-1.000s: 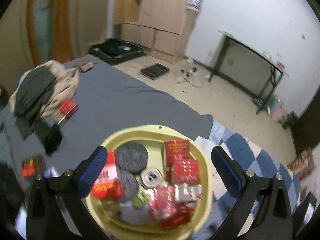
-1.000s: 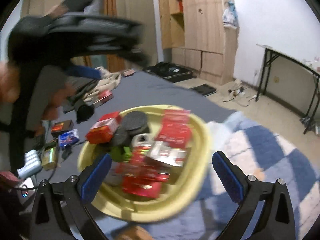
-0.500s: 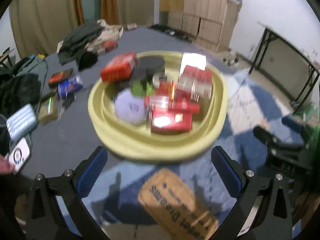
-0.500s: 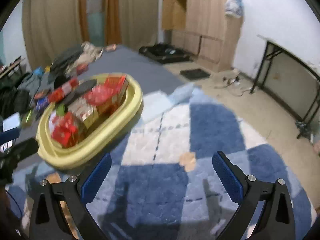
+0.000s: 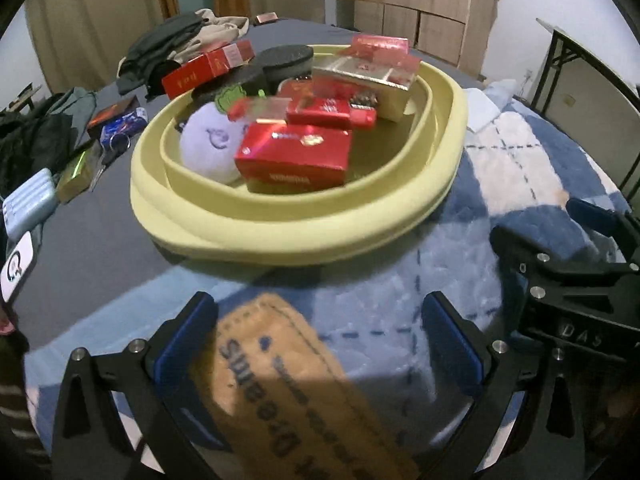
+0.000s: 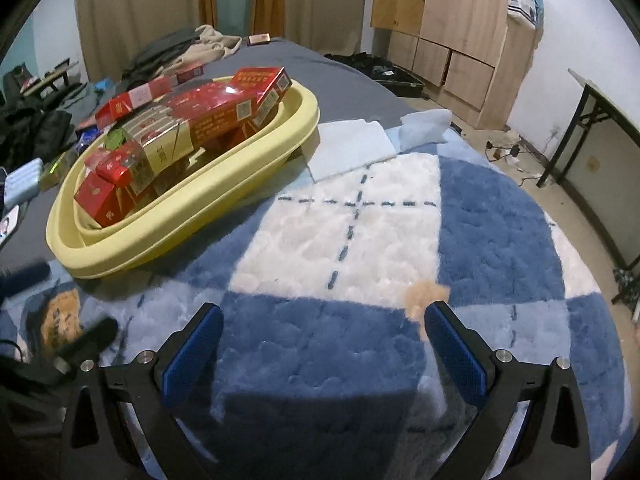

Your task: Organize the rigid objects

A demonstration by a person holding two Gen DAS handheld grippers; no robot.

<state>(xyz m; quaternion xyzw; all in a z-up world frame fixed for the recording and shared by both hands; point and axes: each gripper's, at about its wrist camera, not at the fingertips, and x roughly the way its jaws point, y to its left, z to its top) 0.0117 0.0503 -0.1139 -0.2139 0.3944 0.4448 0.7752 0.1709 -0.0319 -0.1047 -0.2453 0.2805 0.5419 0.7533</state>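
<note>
A pale yellow basin [image 5: 296, 236] [image 6: 224, 172] sits on the bed where a grey sheet meets a blue-and-white plush blanket [image 6: 360, 240]. It holds several red boxes [image 5: 294, 156] [image 6: 224, 108], a gold-sided carton [image 5: 360, 76], two dark round discs [image 5: 284, 58] and a lilac round plush [image 5: 208, 144]. My left gripper [image 5: 318, 344] is open, low over the blanket just in front of the basin, above a tan printed label [image 5: 288, 392]. My right gripper [image 6: 324, 348] is open over the blanket, to the right of the basin, with nothing between its fingers.
Left of the basin lie a blue packet [image 5: 120, 128], a gold packet [image 5: 76, 176], a light blue case [image 5: 28, 200] and a phone [image 5: 14, 268]. Clothes [image 6: 180, 52] pile at the bed's far end. A wooden wardrobe [image 6: 460, 20] and a black-legged table [image 6: 592, 120] stand beyond.
Both grippers have pulled back from over the basin and dropped lower. The left one now looks at the basin from its near side; the right one has swung right over the blanket.
</note>
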